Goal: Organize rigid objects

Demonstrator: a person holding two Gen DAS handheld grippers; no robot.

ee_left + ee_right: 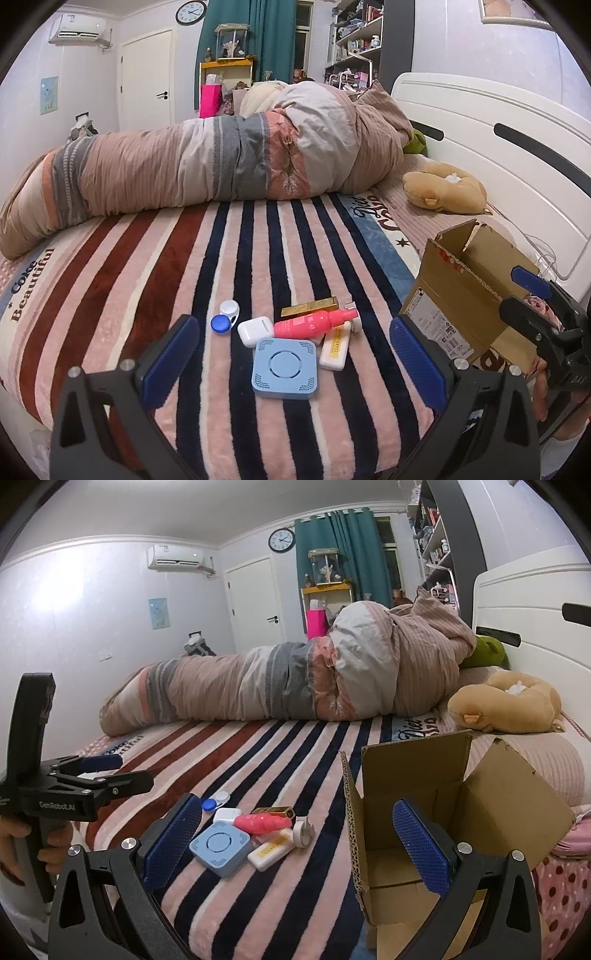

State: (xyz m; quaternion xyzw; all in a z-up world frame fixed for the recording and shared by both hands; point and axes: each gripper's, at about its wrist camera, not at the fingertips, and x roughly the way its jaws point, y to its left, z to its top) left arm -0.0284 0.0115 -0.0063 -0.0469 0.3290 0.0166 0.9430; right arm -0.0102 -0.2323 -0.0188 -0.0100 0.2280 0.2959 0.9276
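I'm over the bed (110,258) with its striped blanket, the rolled duvet (221,162) lying along the far side and a tan plush toy (443,188) by the headboard. To my right stands the open cardboard box (413,794), flaps up, and as far as I can see there's nothing in it yet, so I judge the sorting hasn't started. My right gripper (299,849) hangs at the box's near corner, jaws spread wide and holding nothing. My left gripper (291,358) is spread wide too, empty, and pointed straight at the little pile in front of it. Closest to it lies the flat blue square case (284,367), directly ahead between the fingers, lying flat. Just behind sits the pink bottle (314,323), on its side with its long axis running left to right across my line of reach, cap toward the box. Touching it, a white earbud case (254,330) to the left, a gold bar-shaped box (310,306) behind, a white and yellow tube (335,350) to the right. Off to the left, apart, the contact lens case (225,317). The left hand is clearly nearer the pile; the box lies to the pile's right, under my right hand.
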